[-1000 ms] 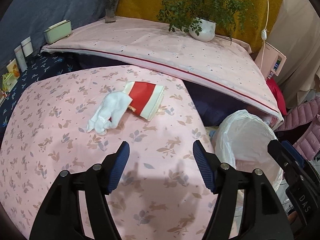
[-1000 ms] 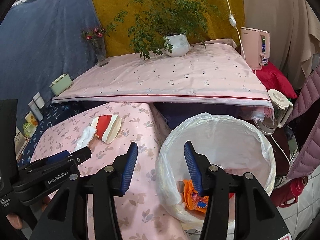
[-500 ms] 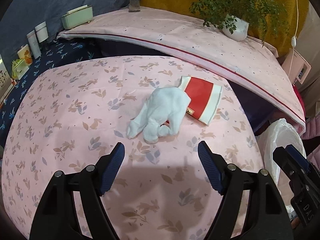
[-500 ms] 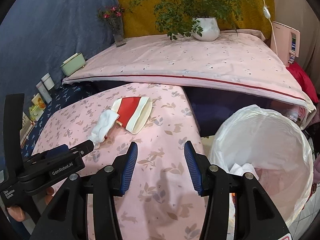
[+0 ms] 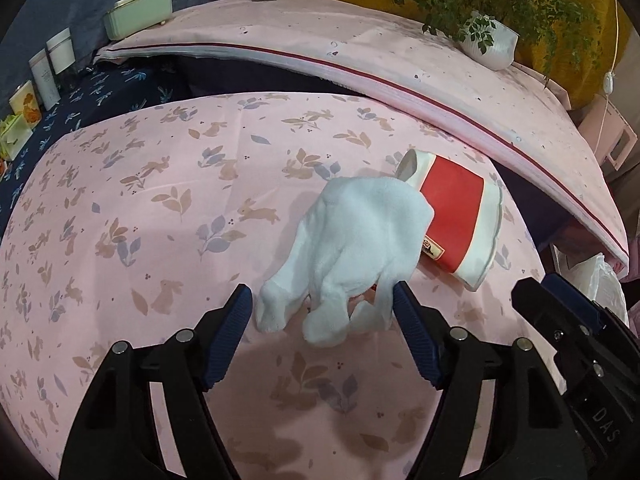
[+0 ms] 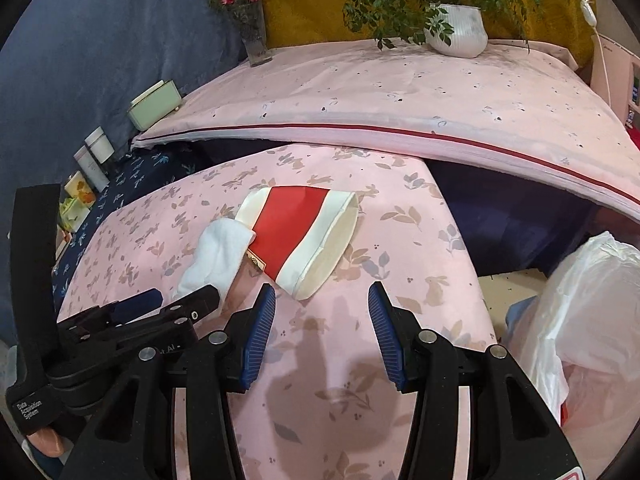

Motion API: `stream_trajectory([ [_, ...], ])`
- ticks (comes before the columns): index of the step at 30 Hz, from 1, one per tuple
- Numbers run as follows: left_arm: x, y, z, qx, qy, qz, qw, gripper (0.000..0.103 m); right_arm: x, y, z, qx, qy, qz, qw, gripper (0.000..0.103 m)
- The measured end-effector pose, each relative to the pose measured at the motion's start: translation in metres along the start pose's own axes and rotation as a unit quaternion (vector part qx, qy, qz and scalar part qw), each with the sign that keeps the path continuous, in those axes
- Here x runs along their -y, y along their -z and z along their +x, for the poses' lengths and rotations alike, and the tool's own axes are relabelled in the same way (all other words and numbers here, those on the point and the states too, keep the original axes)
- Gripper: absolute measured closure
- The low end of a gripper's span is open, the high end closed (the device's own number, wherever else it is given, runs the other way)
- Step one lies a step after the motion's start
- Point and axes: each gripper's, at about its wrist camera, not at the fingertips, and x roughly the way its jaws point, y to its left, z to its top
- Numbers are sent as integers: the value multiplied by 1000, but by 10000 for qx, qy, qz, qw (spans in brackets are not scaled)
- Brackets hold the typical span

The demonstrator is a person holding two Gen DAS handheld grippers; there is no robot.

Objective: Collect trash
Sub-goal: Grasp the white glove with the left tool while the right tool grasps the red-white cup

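Observation:
A crumpled white tissue (image 5: 352, 248) lies on the pink rabbit-print tablecloth (image 5: 160, 240), its upper end overlapping a flattened red-and-cream paper cup (image 5: 456, 224). My left gripper (image 5: 322, 312) straddles the tissue's lower end; its jaws are closing, and the pads stand at the tissue's edges without squeezing it. In the right wrist view the cup (image 6: 308, 236) lies just ahead of my right gripper (image 6: 322, 308), which is open with only tablecloth between its fingers. The tissue (image 6: 216, 256) sits left of the cup there, with the left gripper (image 6: 180, 304) at its near end.
A bin lined with a white bag (image 6: 580, 300) stands off the table's right edge. Behind, a higher pink-covered surface (image 6: 400, 92) carries a potted plant (image 6: 456, 28), a vase (image 6: 256, 36) and a green box (image 6: 154, 106). Small cartons (image 5: 52, 68) line the dark blue cloth at left.
Both grippers have moved forward and down toward the tissue and cup. The left one now has the tissue's end between its fingers. The bin has slid to the right edge of both views.

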Motion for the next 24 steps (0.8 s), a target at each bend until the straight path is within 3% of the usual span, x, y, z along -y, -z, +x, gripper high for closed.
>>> stream_trajectory([
  [10, -4, -12, 17, -117, 331, 109, 9993, 77, -1, -13, 49, -286, -306, 223, 9989, 56],
  [12, -4, -13, 17, -115, 363, 132, 9992, 80, -2, -13, 55, -336, -373, 235, 9985, 61],
  [17, -4, -15, 18, -104, 357, 146, 9992, 83, -15, -13, 65, -443, -536, 108, 9975, 92],
  [19, -3, -16, 16, -90, 343, 157, 9992, 85, -19, -13, 65, -450, -533, 56, 9976, 99],
  [24, 3, -16, 6, -34, 361, 162, 9992, 87, -23, -13, 52, -318, -504, 21, 9982, 100],
])
